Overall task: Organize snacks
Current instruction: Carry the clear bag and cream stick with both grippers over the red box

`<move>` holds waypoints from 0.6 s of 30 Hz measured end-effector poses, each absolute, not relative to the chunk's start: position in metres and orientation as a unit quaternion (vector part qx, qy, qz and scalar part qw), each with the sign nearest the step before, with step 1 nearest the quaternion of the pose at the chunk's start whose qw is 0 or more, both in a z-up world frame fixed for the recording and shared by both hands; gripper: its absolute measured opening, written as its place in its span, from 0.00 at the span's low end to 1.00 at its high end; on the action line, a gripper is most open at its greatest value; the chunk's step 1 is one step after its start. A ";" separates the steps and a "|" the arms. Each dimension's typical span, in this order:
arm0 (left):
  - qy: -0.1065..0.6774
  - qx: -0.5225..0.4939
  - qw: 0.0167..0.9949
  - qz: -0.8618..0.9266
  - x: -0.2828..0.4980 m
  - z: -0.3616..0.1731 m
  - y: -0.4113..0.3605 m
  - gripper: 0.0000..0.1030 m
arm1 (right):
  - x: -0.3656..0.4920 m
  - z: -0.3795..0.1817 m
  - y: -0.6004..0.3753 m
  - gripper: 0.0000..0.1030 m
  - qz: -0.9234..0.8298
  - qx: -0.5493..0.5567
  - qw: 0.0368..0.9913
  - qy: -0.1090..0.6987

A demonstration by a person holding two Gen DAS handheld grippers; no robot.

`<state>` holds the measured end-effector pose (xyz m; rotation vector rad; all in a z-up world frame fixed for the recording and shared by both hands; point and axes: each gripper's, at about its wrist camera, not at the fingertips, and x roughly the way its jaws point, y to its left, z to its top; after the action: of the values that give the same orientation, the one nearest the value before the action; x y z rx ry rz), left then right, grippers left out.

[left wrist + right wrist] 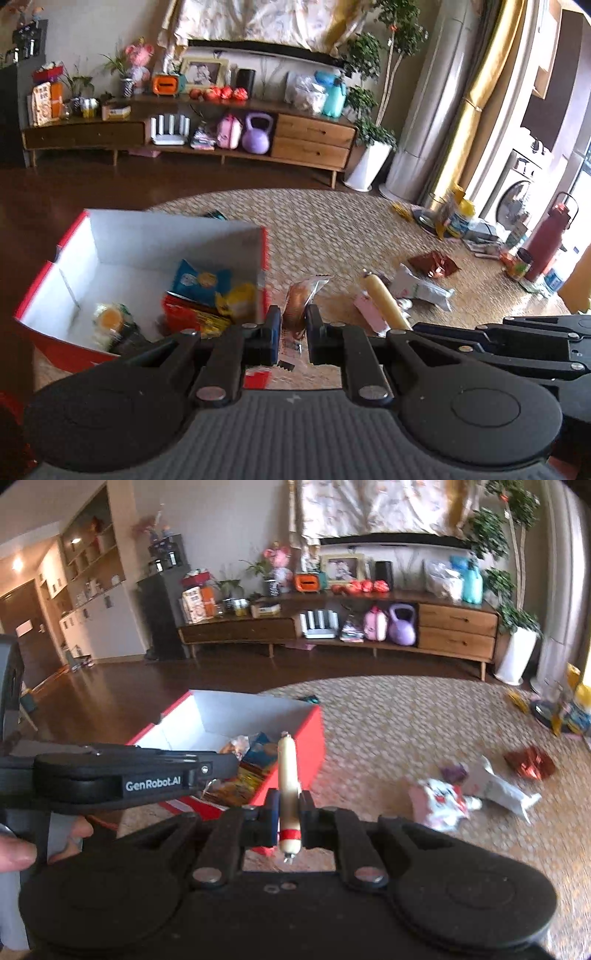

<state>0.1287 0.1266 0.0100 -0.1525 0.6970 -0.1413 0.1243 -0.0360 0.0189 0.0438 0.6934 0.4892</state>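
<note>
My left hand-held gripper (291, 330) is clamped on a clear-wrapped brown pastry (297, 308) and my right hand-held gripper (289, 814) pinches a sausage stick (288, 786) near its red band, each snack upright between the pads so it can drop cleanly. Both hang just beside the red box (310, 746) on the woven rug (406, 720), where other packets already lie; a pink packet (441, 803), a white one (495, 784) and a red foil one (530, 762) wait well apart on the rug
</note>
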 end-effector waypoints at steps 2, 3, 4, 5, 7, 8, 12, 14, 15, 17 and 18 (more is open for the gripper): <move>0.337 -0.073 0.937 -0.061 0.128 0.014 0.137 0.13 | 0.127 0.022 -0.024 0.09 0.243 0.016 0.910 0.334; 0.335 -0.073 0.938 -0.056 0.127 0.015 0.143 0.13 | 0.129 0.023 -0.018 0.09 0.247 0.014 0.910 0.334; 0.333 -0.072 0.939 -0.051 0.127 0.016 0.149 0.13 | 0.131 0.023 -0.012 0.09 0.250 0.012 0.909 0.333; 0.332 -0.073 0.939 -0.046 0.127 0.017 0.155 0.13 | 0.133 0.023 -0.006 0.09 0.253 0.011 0.908 0.334; 0.332 -0.073 0.940 -0.036 0.127 0.017 0.168 0.13 | 0.137 0.023 0.007 0.09 0.259 0.008 0.906 0.335; 0.332 -0.072 0.940 -0.030 0.127 0.017 0.174 0.13 | 0.138 0.023 0.012 0.09 0.261 0.006 0.905 0.336; 0.333 -0.066 0.940 -0.005 0.130 0.016 0.199 0.13 | 0.146 0.022 0.036 0.09 0.270 -0.001 0.901 0.339; 0.335 -0.066 0.940 0.006 0.131 0.015 0.212 0.13 | 0.151 0.022 0.047 0.09 0.274 -0.003 0.900 0.340; 0.336 -0.066 0.939 0.013 0.132 0.014 0.219 0.13 | 0.153 0.022 0.052 0.09 0.275 -0.004 0.899 0.341; 0.338 -0.064 0.939 0.025 0.135 0.012 0.233 0.13 | 0.158 0.022 0.062 0.09 0.278 -0.006 0.897 0.342; 0.339 -0.062 0.938 0.030 0.136 0.011 0.239 0.13 | 0.162 0.021 0.067 0.09 0.278 -0.008 0.897 0.344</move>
<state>0.1362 0.2385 0.0109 -0.1268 0.6932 0.0618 0.1617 0.0667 0.0209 -0.0168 0.7130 0.5766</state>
